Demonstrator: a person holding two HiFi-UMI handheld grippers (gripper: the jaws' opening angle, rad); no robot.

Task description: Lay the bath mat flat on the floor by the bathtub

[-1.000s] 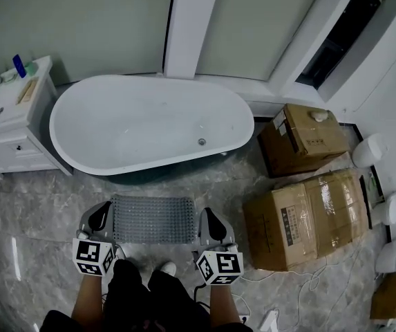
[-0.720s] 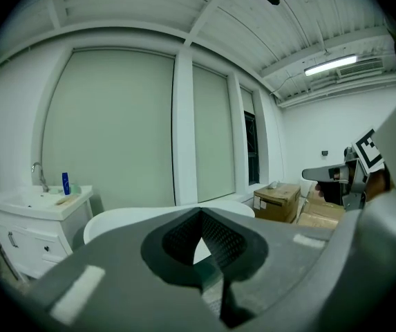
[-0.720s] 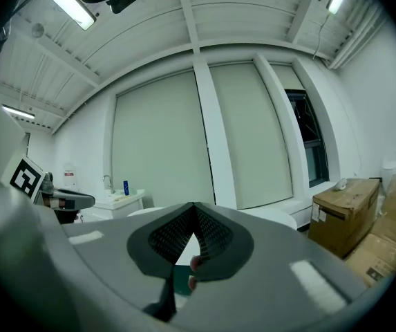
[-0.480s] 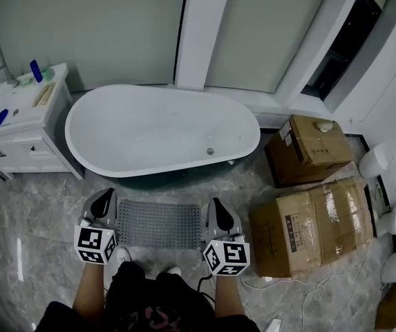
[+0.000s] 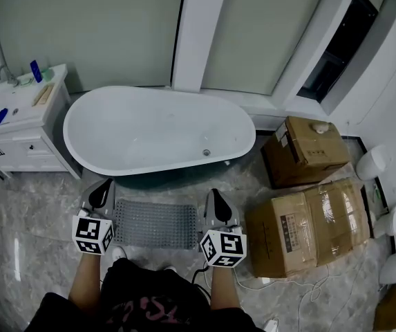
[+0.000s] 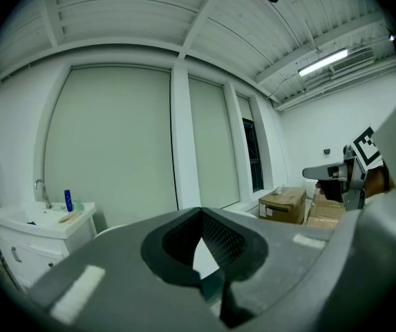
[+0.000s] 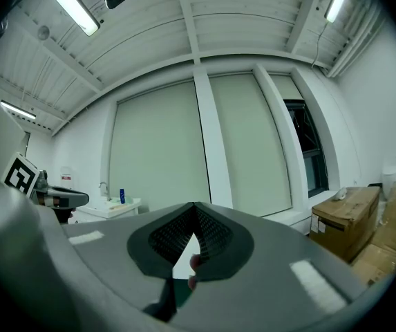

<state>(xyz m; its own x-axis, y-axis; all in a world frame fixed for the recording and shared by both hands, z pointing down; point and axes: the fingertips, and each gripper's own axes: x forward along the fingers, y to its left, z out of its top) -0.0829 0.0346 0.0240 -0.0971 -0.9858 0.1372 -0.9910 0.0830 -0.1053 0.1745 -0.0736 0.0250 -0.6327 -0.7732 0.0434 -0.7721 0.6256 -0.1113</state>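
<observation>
Bath mat [image 5: 155,223] on floor [image 5: 39,213], between closed left gripper [image 5: 103,188], right gripper [image 5: 213,196]

bath mat [image 5: 155,223]: grey, bumpy, looks like rubber | bathtub [image 5: 149,133]: white, smooth, shiny | floor [image 5: 32,206]: shiny stone | boxes [image 5: 308,151]: brown cardboard, matt
</observation>
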